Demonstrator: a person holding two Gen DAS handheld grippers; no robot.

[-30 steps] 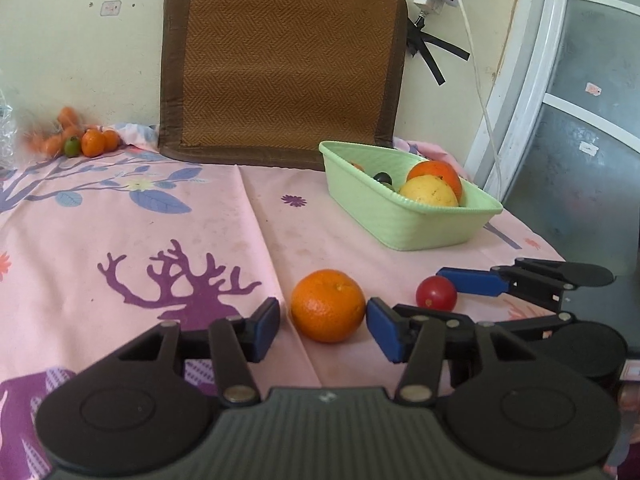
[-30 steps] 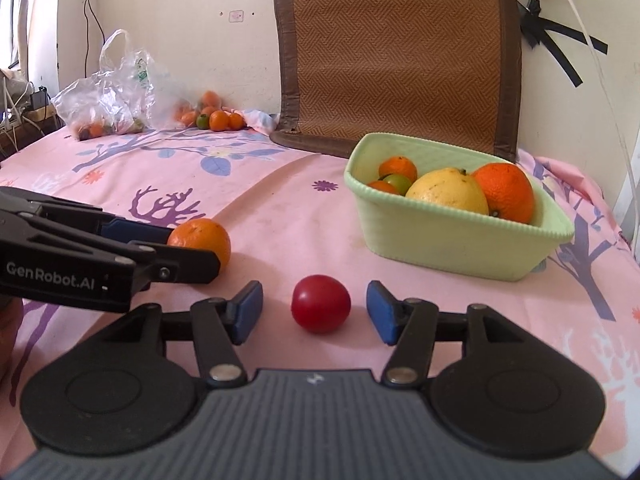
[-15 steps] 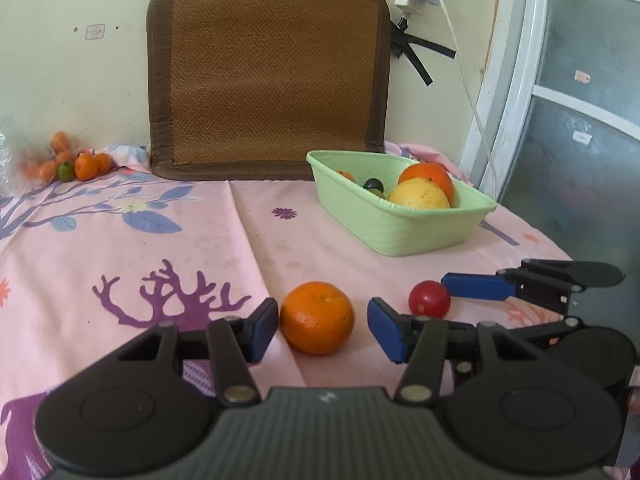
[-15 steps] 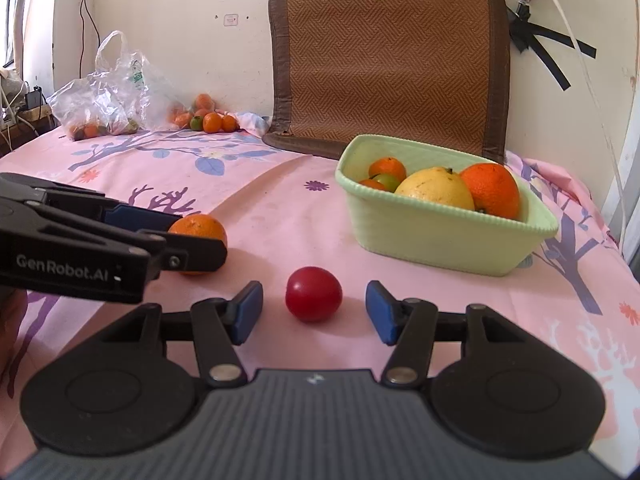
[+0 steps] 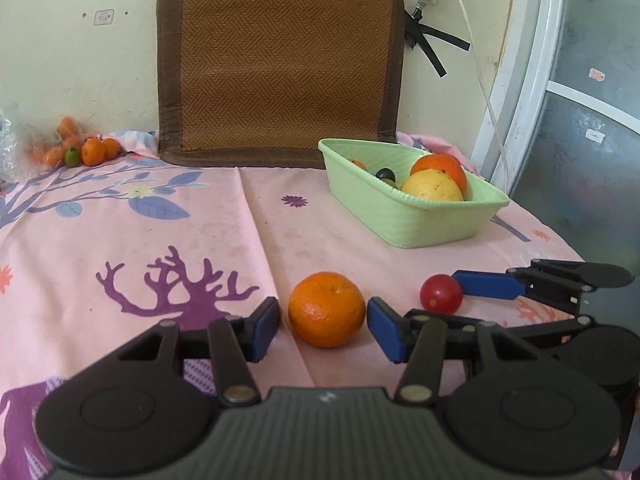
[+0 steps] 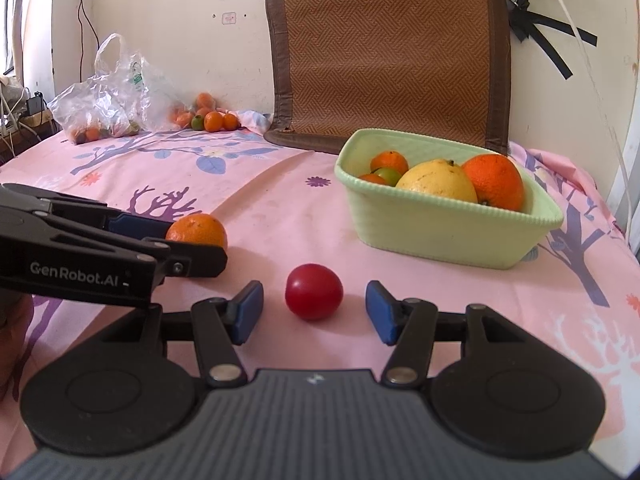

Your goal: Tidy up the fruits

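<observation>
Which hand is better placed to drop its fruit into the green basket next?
Right. Its tool brackets the tomato, nearer the basket; the left tool, around the orange, sits farther off.

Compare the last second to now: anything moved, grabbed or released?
No visible change. The left claw brackets the orange as before, pads close but apparently not pressing. The right claw stays open around the red tomato, with gaps on both sides. Both fruits lie on the pink tablecloth; the green basket and its fruit are unchanged.
</observation>
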